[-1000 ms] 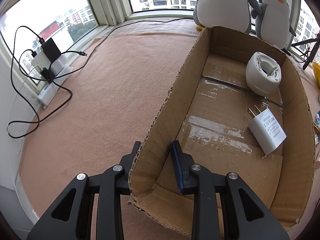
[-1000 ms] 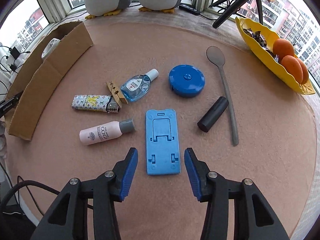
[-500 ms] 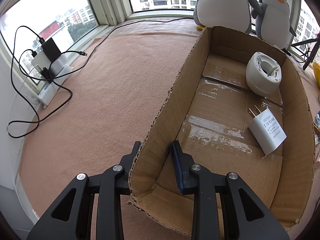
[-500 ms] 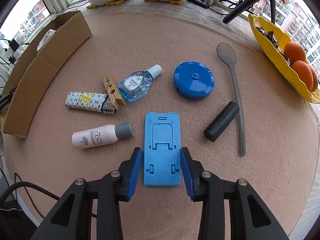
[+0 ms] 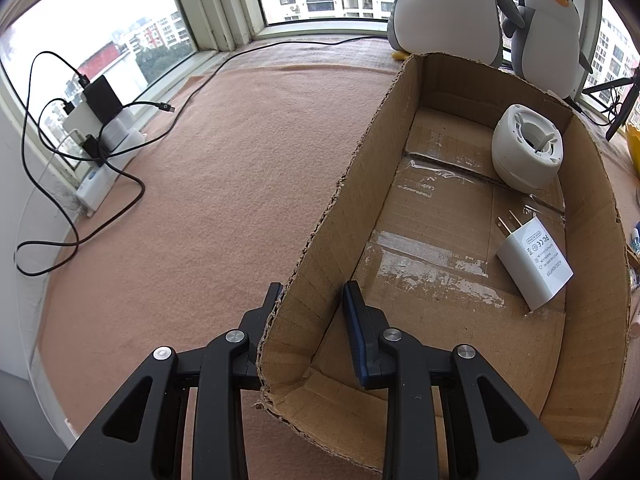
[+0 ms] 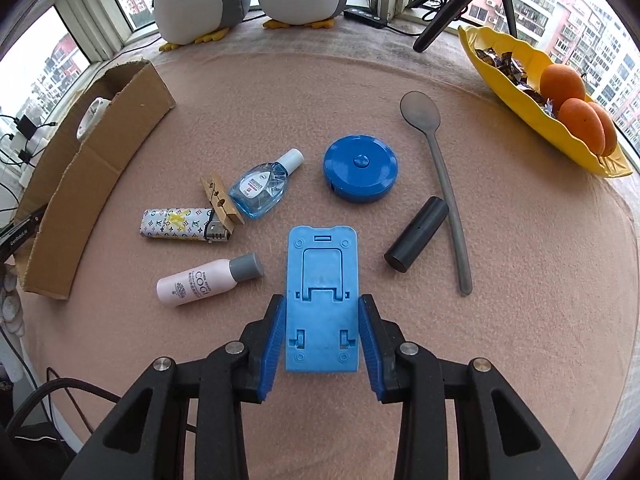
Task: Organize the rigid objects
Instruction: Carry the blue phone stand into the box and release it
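near the table's front edge, right gripper (image 6: pixel 320 334) is closing on blue phone stand (image 6: pixel 321 300), pads touching its sides. left gripper (image 5: pixel 310 308) is clamping cardboard box (image 5: pixel 316 236) wall.

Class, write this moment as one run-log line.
left gripper: shut on cardboard box wall | right gripper: jaws just closing, shut on blue phone stand | boxed: charger

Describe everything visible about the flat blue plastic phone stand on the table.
The flat blue plastic phone stand is a rounded rectangle, folded shut, with a hinged centre flap, moulded slots and round corner marks. It lies flat on the pinkish felt table, long axis running away from the camera. The right gripper, whose jaws have just been closing, has its blue pads against the stand's near long edges.
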Motion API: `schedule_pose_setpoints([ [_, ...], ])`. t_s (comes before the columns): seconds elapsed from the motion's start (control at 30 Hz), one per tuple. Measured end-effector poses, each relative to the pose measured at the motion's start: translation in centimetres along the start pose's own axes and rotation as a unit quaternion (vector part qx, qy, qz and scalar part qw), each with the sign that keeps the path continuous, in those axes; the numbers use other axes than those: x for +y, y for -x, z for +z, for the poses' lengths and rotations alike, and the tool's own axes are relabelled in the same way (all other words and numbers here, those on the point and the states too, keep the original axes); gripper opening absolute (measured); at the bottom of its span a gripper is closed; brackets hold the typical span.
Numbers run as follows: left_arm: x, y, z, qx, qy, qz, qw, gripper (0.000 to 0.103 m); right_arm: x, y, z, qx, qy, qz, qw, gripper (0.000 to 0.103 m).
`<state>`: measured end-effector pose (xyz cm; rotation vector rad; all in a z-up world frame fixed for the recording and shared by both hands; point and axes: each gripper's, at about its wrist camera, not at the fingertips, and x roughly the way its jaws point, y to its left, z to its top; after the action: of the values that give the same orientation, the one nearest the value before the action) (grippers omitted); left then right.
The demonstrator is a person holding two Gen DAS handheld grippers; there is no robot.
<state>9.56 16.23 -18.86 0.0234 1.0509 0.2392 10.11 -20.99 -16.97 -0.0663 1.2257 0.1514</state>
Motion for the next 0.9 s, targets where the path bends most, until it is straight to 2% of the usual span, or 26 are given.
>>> schedule_pose_setpoints([
  [0.2, 0.0, 0.0, 0.0, 0.000, 0.000, 0.000, 1.0000, 0.027, 2.6, 3.5, 0.7, -0.047, 0.023, 0.003, 0.999, 0.033],
  [0.37, -0.1, 0.0, 0.0, 0.000, 0.002, -0.002, 1.0000, 0.027, 6.7, 5.1, 3.1, -0.075, 0.063, 0.030, 0.995, 0.033],
  [0.7, 0.1, -0.1, -0.2, 0.000, 0.007, -0.009, 0.9999, 0.027, 16.5, 6.8, 4.7, -0.094, 0.141, 0.105, 0.980, 0.033],
  [0.9, 0.2, -0.1, -0.2, 0.001, 0.011, -0.013, 0.9999, 0.027, 20.8, 6.0, 4.6, -0.091, 0.171, 0.126, 0.973, 0.033],
])
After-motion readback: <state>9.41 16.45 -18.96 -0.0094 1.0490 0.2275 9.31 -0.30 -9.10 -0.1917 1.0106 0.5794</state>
